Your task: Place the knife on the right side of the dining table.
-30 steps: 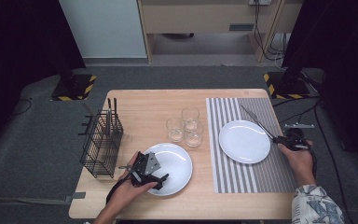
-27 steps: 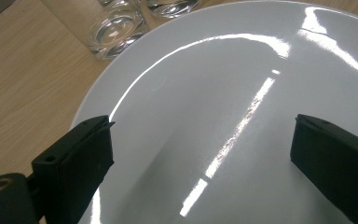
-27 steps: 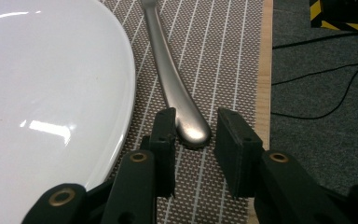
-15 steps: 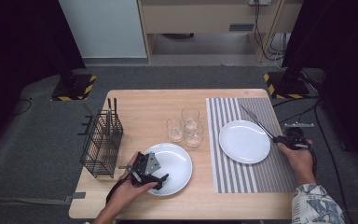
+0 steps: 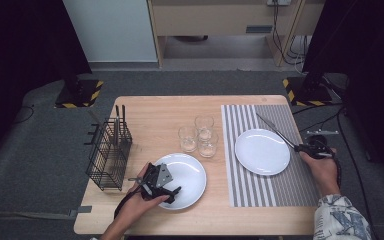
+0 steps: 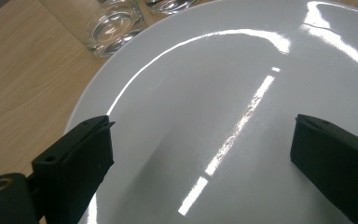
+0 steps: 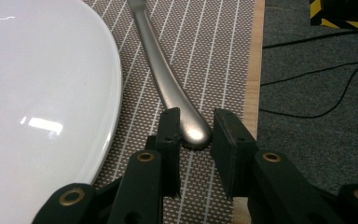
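Knife handle | matte silver, rounded end | right tool straddling it | left tool spread

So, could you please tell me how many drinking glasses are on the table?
3, clustered mid-table: back glass, left glass, front glass, beside the striped placemat. None seem hidden.

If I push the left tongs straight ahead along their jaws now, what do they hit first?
Most likely the white plate itself: the left tongs hang open just over it, angled down. Skimming above it, they would reach the glasses past its far rim. Depth is unclear.
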Demonstrator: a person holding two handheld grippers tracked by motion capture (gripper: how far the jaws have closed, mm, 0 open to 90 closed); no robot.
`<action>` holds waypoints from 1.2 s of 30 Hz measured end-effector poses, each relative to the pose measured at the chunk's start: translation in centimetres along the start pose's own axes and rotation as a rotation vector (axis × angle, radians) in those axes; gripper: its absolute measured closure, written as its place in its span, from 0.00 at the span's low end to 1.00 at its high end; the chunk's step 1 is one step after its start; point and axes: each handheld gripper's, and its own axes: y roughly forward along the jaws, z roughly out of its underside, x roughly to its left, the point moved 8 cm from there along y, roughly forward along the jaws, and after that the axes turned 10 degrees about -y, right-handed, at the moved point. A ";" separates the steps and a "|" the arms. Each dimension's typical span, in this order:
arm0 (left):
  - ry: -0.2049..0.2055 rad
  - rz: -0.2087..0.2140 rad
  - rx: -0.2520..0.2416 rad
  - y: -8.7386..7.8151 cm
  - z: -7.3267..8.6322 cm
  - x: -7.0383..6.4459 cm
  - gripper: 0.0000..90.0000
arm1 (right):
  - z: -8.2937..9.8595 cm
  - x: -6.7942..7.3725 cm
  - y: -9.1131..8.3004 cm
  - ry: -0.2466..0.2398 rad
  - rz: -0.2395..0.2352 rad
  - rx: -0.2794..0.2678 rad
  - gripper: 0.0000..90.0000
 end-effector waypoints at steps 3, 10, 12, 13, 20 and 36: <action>-0.001 0.005 0.001 0.1 0.0 -0.1 0.06 | -0.1 -0.1 0.1 -0.002 -0.002 0.001 0.80; -0.003 0.005 -0.001 0.1 0.0 -0.1 0.06 | -0.2 -0.2 0.2 0.004 -0.002 0.002 0.80; -0.004 0.003 -0.001 0.1 0.0 -0.1 0.06 | -0.3 -0.2 0.2 0.012 -0.010 -0.003 0.80; -0.005 0.003 -0.003 0.1 0.0 -0.1 0.06 | -0.3 -0.3 0.3 0.010 -0.011 -0.004 0.80; -0.007 -0.007 -0.015 -0.1 -0.2 0.1 0.06 | -0.4 -0.3 0.3 0.007 -0.009 -0.001 0.80; -0.010 -0.012 -0.027 -0.1 -0.4 0.3 0.06 | -0.9 -0.3 0.7 0.016 -0.008 -0.004 0.80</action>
